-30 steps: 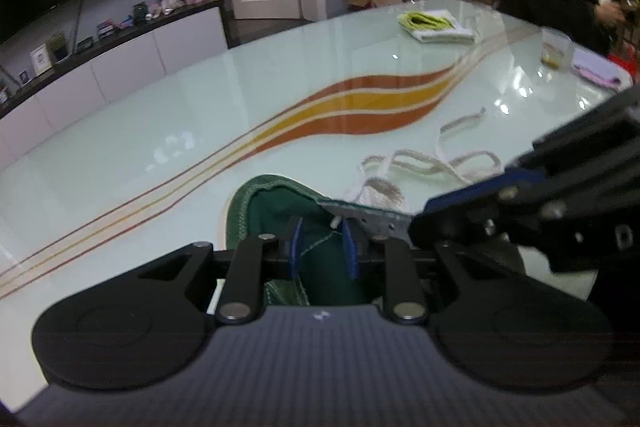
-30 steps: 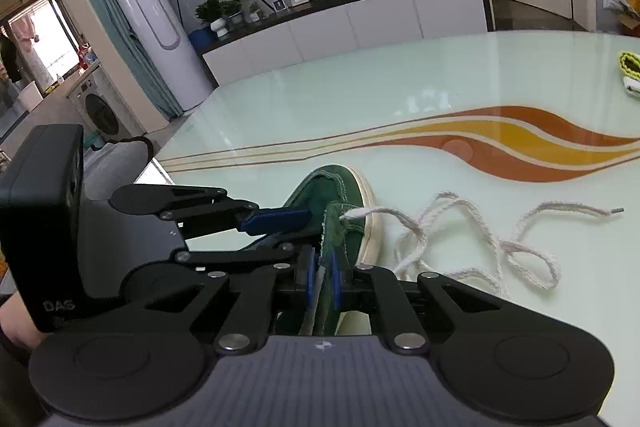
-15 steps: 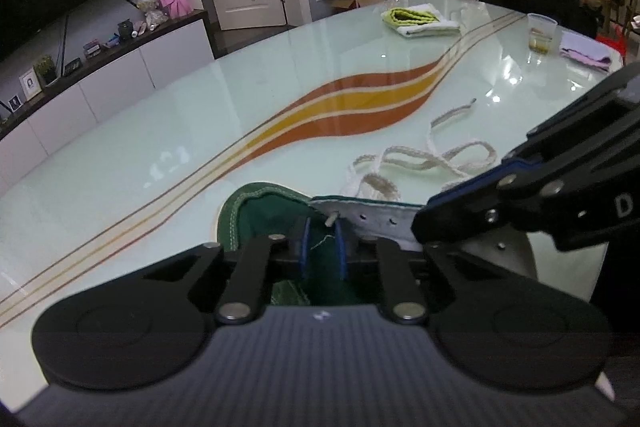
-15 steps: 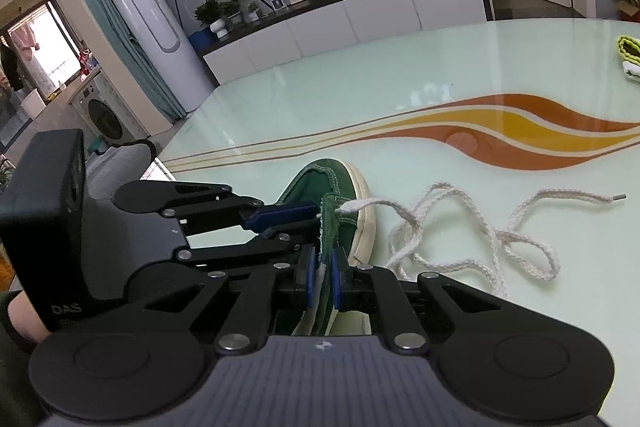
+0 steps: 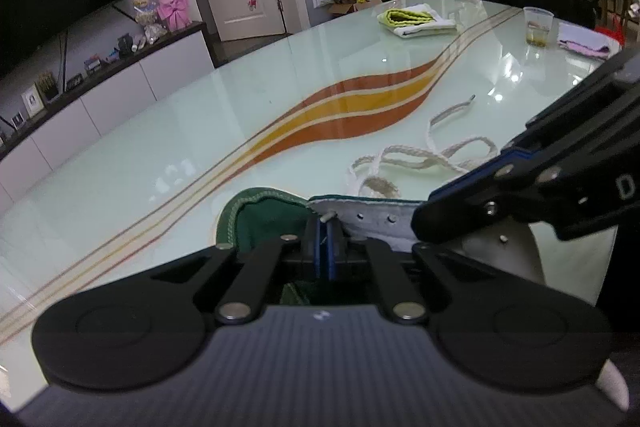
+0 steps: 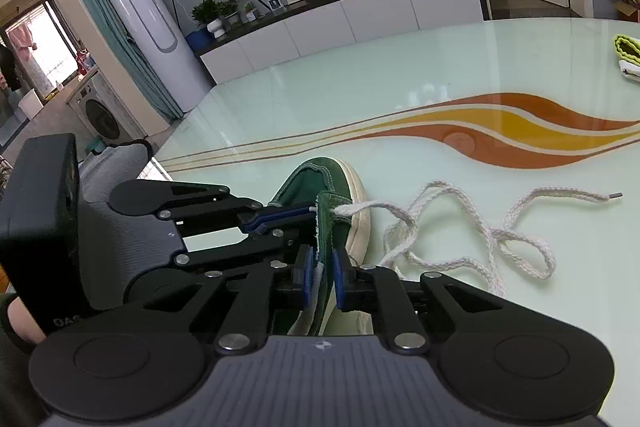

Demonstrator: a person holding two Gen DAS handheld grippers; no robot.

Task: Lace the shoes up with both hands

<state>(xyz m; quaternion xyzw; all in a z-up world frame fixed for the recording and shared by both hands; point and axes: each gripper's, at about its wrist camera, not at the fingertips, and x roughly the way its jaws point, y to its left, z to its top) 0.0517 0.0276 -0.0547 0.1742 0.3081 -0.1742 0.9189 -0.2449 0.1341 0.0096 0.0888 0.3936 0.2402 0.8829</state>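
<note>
Pinching the lace tip (image 5: 327,215) at an eyelet, the left claw (image 5: 322,247) is clamped together; the right claw (image 6: 320,273) grips the green shoe (image 6: 320,183) flap near the desk (image 6: 400,87) edge. Pulling askew could slip the tip free, since loose lace (image 6: 480,239) drags right.

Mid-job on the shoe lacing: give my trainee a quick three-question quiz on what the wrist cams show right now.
1. True or false: the right gripper is shut on the green shoe's eyelet flap.
2. What does the left gripper pinch: (a) the lace tip, (b) the plastic cup, (c) the folded towel?
3. Where does the rest of the white shoelace lie?

Key: 1 true; 2 a; 3 loose on the glass table, beside the shoe.
</note>
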